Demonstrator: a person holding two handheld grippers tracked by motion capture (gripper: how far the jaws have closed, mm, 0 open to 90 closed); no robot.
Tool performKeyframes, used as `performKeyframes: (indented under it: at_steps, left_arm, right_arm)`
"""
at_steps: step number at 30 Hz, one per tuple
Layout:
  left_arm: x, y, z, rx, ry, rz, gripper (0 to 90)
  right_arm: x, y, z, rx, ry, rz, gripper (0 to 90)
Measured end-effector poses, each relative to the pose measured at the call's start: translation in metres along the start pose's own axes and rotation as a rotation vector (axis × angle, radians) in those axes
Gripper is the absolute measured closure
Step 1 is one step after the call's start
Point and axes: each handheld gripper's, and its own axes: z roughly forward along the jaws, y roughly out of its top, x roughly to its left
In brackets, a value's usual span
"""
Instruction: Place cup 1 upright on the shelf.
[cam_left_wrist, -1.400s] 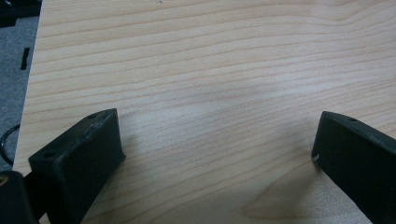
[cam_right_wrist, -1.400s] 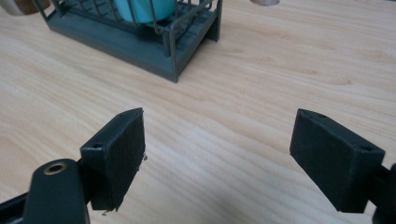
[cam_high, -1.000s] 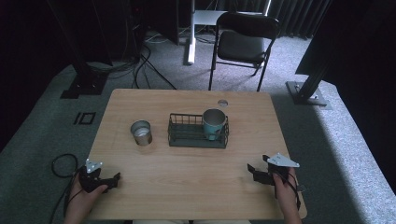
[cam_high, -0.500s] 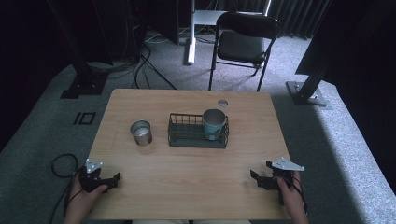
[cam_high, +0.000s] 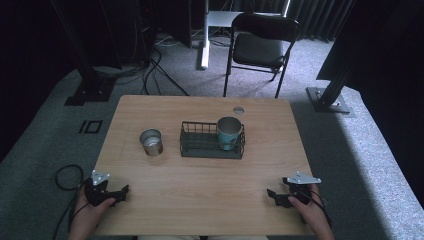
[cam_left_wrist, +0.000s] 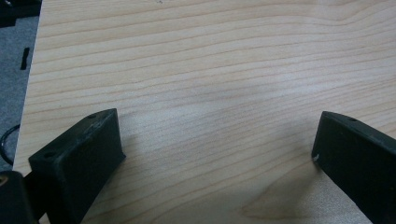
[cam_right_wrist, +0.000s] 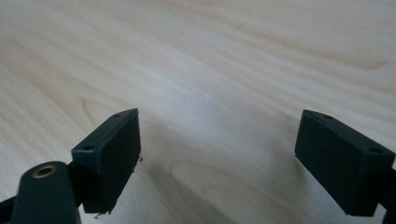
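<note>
On the tabletop (cam_high: 200, 190) I count two cups and one wire basket (cam_high: 212, 141): a teal cup (cam_high: 229, 133) stands upright in the basket's right end, near the centre of the tabletop toward 12 o'clock, and a shiny metal cup (cam_high: 151, 142), open and round, stands alone just beside the basket at its 9 o'clock. There are two tools, the left tool (cam_high: 121, 192) at 7 o'clock and the right tool (cam_high: 270, 195) at 5 o'clock, each with jaws spread wide over bare wood and holding nothing, well apart from the cups.
</note>
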Motion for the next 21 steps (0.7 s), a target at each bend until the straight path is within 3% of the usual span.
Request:
performKeyframes:
  at_steps: [4,7,10,14,18,21]
  left_arm:
    - [0.000,0.000,0.000,-0.001,0.000,0.001,2.3]
    - [0.000,0.000,0.000,0.001,0.000,0.002,2.3]
    - [-0.001,-0.001,-0.001,-0.001,-0.007,0.008,2.3]
    - [-0.002,-0.004,-0.005,0.006,-0.046,0.054,2.3]
    - [-0.007,-0.005,-0.010,0.046,-0.086,0.105,2.3]
    - [-0.011,-0.005,-0.014,0.035,-0.099,0.112,2.3]
  right_arm:
    - [0.000,-0.001,0.004,0.021,-0.005,-0.033,13.7]
    - [0.001,-0.001,0.005,0.038,-0.040,-0.076,12.5]
    - [0.001,-0.001,0.006,0.039,-0.040,-0.071,12.4]
    - [0.001,-0.001,0.006,0.039,-0.040,-0.070,12.4]
    - [0.001,-0.001,0.006,0.038,-0.039,-0.069,12.5]
    - [0.001,-0.001,0.006,0.038,-0.040,-0.069,12.5]
